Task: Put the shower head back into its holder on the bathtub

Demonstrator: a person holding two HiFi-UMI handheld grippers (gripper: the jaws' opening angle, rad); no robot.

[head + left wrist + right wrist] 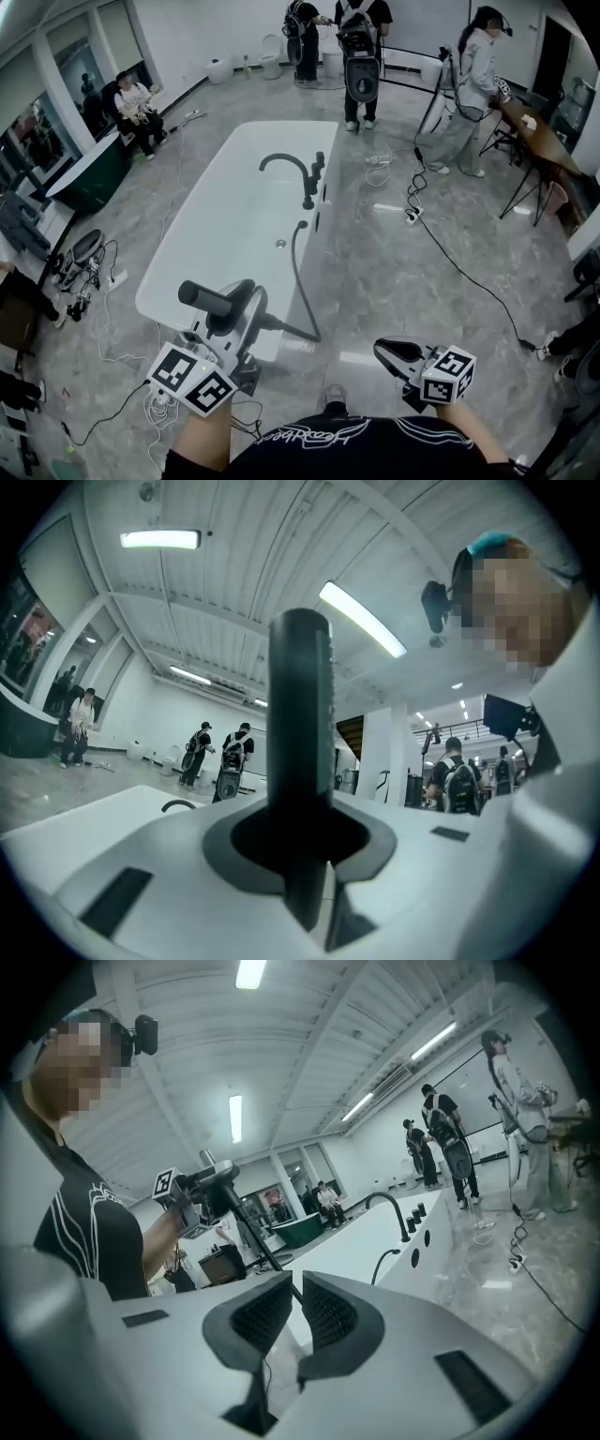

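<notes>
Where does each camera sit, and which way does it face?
Head view: person's head, steeply down at the bathtub; left tool, right tool and forearms show.
Left gripper view: on left tool, along jaws shut on the shower head, across the hall; person's head shows.
Right gripper view: on right tool, over shut empty jaws toward the bathtub; torso, left arm show.
Shared: head and right gripper views show the faucet.

No text can be read; the script on the black shirt (319, 433) is illegible.
</notes>
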